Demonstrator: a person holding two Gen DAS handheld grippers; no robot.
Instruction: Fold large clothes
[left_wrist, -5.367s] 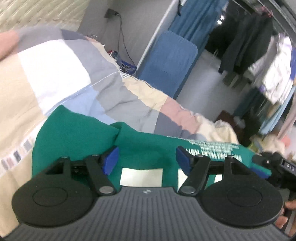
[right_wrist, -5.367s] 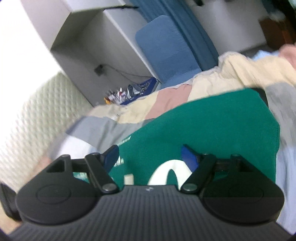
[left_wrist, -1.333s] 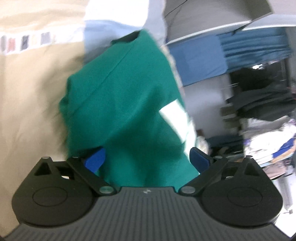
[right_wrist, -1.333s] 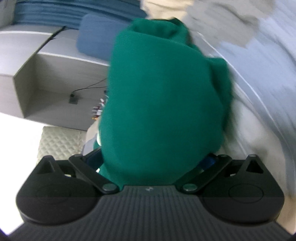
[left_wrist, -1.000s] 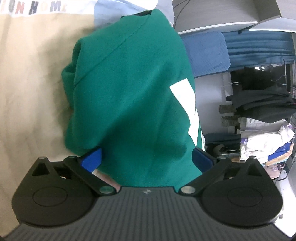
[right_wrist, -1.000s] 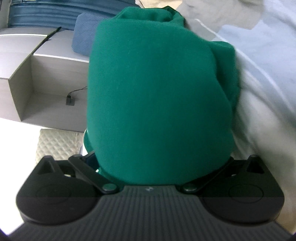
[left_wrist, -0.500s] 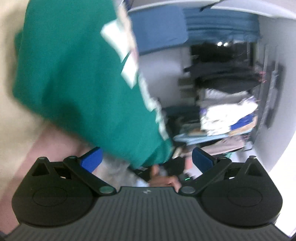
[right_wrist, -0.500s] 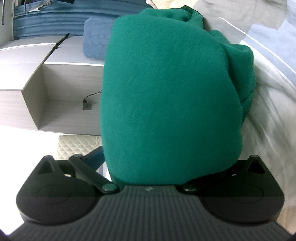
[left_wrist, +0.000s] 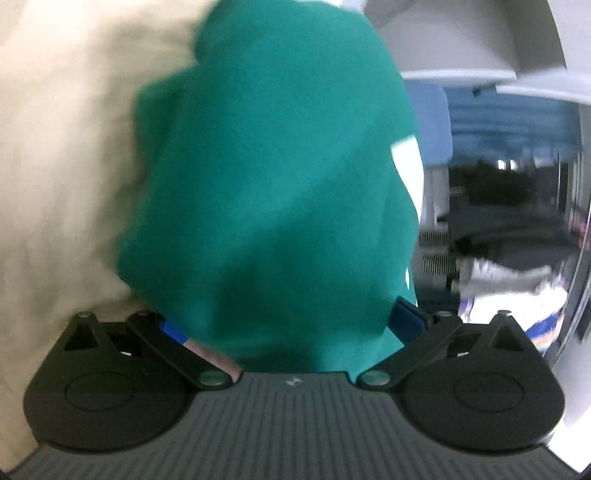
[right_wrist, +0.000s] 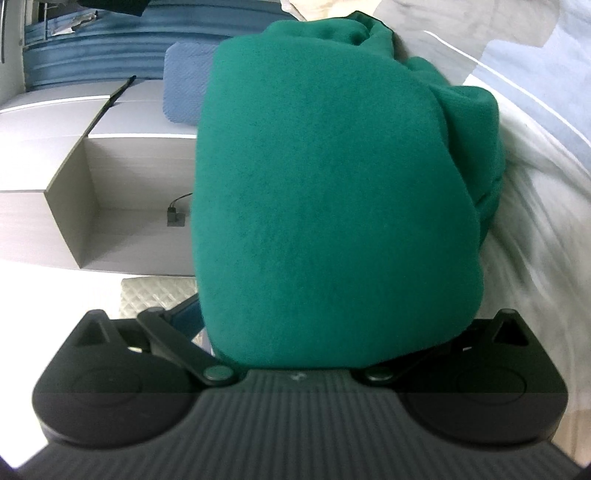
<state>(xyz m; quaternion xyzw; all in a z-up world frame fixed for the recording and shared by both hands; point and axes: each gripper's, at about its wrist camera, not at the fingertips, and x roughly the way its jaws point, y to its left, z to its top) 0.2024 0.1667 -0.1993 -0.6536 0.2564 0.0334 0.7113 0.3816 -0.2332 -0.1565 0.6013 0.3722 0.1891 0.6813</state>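
Green fleece-like fabric fills both wrist views: the garment (left_wrist: 273, 192) is now a compact, rounded bundle on the bed cover (left_wrist: 62, 155), where about five seconds ago it lay spread flat with its white lettering facing up. Half a second ago the left view swung away toward the clothes rack; it has since come back onto the bundle, and that frame is motion-blurred, so the left tongs (left_wrist: 291, 325) are probably moving. Left tongs: both blue pads stand wide apart either side of the bundle's near end, not pinching it; read as spread open, with cloth bulging between them. Right tongs (right_wrist: 332, 332): arms also splayed wide, the left pad just visible beside the cloth and the right pad hidden under the bulge; open, nothing clamped that I can see. The right view matches the frame from half a second ago, so that hand is holding position. Material: thick, matte, soft nap, no sharp creases; folds are fat and rolled, and a lumpy roll of layers shows along the right side of the garment (right_wrist: 476, 122). One white print patch (left_wrist: 406, 162) shows at the right edge. Bed cover is pale cream on the left, grey and light blue patches on the right, soft and rumpled. Judgement: main folds look done; remaining work is squaring up or setting aside.
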